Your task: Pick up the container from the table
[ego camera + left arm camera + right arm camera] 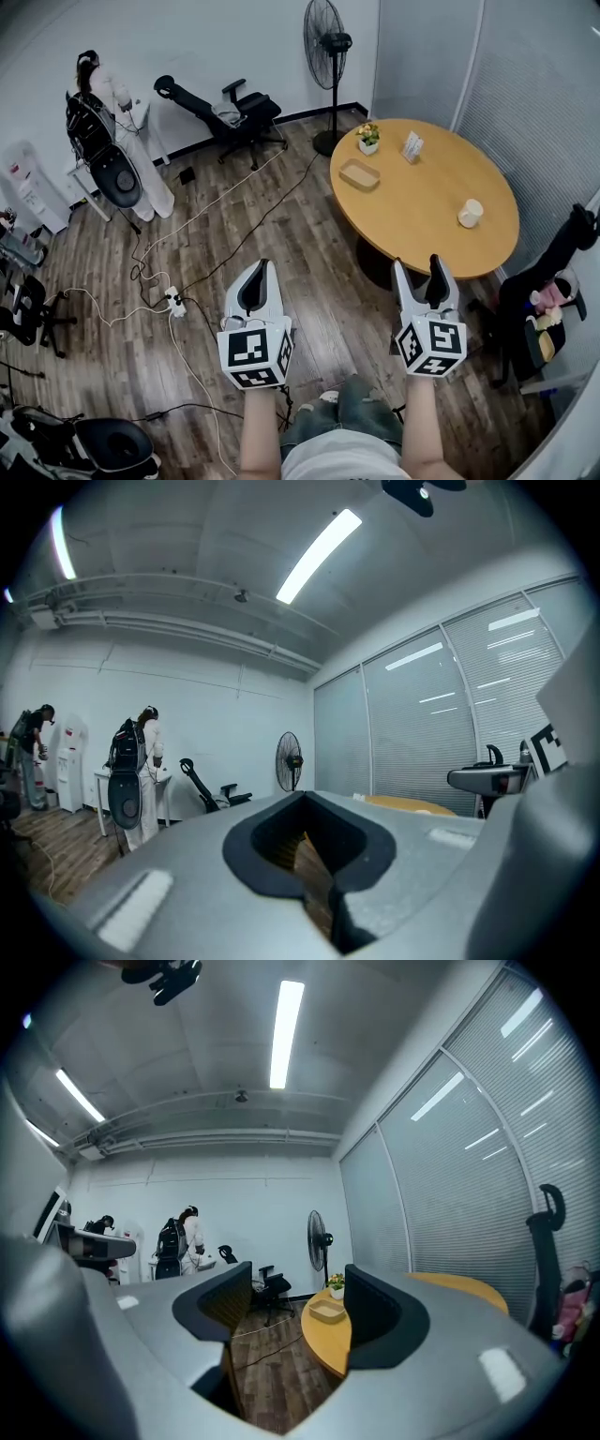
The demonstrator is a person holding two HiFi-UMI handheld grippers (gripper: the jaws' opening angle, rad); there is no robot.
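The pick-up had not begun: the container [360, 174] lay untouched near the left edge of the round table [441, 178], close to a small potted plant [368, 139]. The right tool [419, 278] was held level short of the table's near edge, jaws spread and empty. The container lay well ahead of it, framed in the gap between those jaws in the right gripper view. The left tool [258, 279], closed on nothing, hung over the floor further from the table.
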